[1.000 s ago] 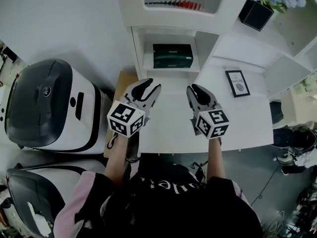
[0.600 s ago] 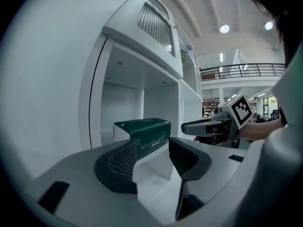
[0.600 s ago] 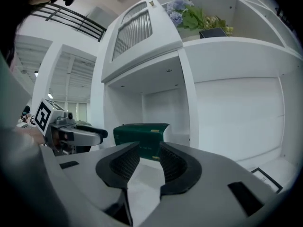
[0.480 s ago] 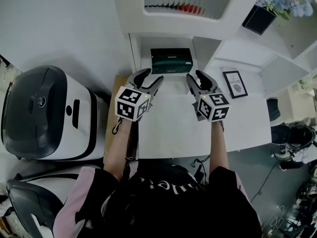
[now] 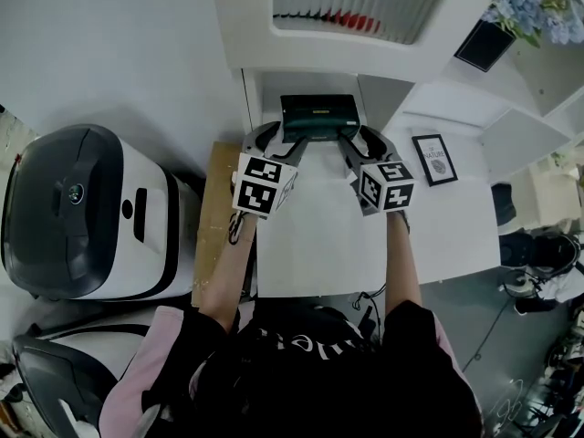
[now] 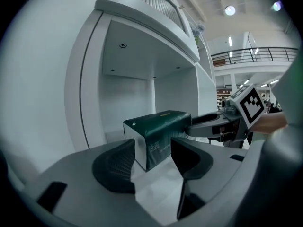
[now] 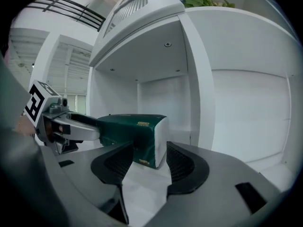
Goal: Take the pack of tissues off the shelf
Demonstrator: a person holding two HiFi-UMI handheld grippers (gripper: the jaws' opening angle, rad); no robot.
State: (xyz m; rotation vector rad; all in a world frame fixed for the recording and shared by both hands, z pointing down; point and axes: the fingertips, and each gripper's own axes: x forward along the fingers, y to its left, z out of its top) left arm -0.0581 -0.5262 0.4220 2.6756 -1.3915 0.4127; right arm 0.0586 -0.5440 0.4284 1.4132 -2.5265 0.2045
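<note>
Tissue pack (image 5: 318, 117) sits in the shelf niche (image 5: 260, 99) at the white table's (image 5: 310, 245) far edge. Left gripper (image 5: 276, 140) and right gripper (image 5: 363, 142) flank it, jaws just swung wide, a corner between each pair, unpressed. Niche walls hem both sides; framed picture (image 5: 436, 158) off right.

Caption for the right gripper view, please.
Right gripper, jaws just opened, corner of green tissue pack between them, ungripped, on the shelf.
</note>
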